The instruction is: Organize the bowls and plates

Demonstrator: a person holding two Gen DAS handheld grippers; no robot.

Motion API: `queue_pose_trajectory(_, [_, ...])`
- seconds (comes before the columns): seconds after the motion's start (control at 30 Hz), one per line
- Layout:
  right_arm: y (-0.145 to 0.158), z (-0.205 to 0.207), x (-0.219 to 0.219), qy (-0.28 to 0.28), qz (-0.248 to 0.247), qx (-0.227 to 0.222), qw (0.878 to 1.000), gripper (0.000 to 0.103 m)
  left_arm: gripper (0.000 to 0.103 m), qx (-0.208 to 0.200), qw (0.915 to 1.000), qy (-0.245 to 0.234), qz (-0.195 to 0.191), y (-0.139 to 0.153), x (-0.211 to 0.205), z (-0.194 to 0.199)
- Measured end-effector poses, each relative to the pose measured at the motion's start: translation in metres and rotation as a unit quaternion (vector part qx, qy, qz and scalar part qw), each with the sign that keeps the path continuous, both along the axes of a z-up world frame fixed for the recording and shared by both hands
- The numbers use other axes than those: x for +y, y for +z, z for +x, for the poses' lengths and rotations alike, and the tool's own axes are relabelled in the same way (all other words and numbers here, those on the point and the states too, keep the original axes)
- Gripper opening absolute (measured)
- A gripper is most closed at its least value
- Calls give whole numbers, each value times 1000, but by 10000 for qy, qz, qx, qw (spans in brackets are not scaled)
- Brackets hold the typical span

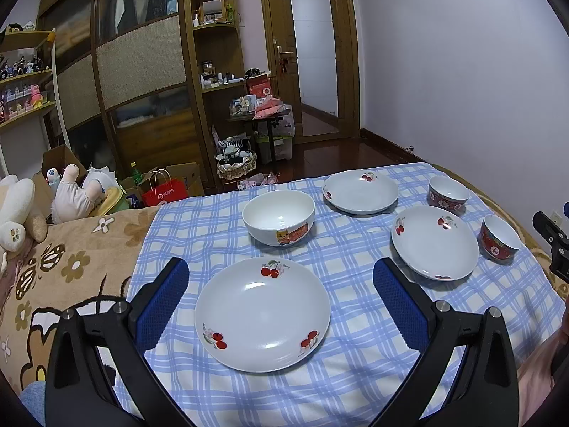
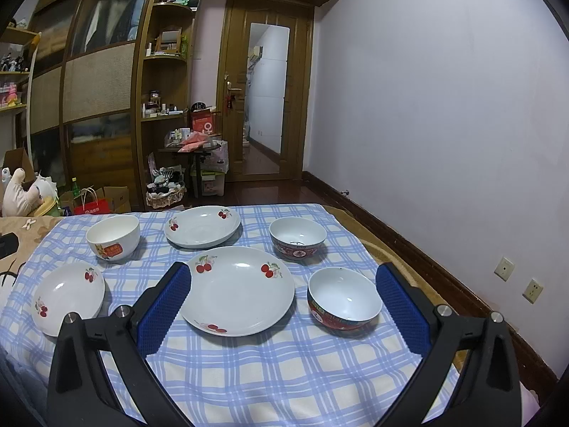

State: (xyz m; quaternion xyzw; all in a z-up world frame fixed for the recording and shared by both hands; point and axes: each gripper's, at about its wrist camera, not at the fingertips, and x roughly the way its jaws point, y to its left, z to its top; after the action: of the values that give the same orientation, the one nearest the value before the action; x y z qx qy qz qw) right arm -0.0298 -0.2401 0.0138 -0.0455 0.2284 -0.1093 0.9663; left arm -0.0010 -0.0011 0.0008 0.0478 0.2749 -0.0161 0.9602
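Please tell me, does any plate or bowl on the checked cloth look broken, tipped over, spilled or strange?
Nothing stands out. The three cherry plates, the white bowl and the two red-patterned bowls all sit upright, apart from each other and empty on the checked cloth. No chips or spills are visible.

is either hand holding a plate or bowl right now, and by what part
Nothing is held. The left tongs and right tongs both stand wide open above the dishes, touching none.
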Motion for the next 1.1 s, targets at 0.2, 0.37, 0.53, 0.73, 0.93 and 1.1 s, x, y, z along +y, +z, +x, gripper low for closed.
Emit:
queue_pose_trajectory(0.2, [0, 0, 1, -7, 5, -3, 10000, 103, 102, 6, 10000, 4, 9, 0, 0, 0])
queue_pose_trajectory(0.37, [-1, 1, 0, -4, 13, 2, 10000, 103, 102, 3, 10000, 9, 16, 0, 0, -1])
queue_pose_trajectory(0.53, [2, -1, 0, -23, 11, 5, 10000, 103, 102, 6, 10000, 5, 17, 0, 1, -1])
queue_pose_trajectory(0.73, [1, -1, 1, -27, 16, 10, 10000, 103, 102, 10, 10000, 6, 19, 0, 1, 0])
queue_pose_trajectory(0.93, [1, -1, 0, -29, 20, 12, 10000, 103, 102, 18, 10000, 4, 23, 0, 0, 0])
queue_pose_trajectory(1.1, [1, -1, 0, -28, 29, 10, 10000, 103, 102, 14, 10000, 6, 26, -2, 0, -1])
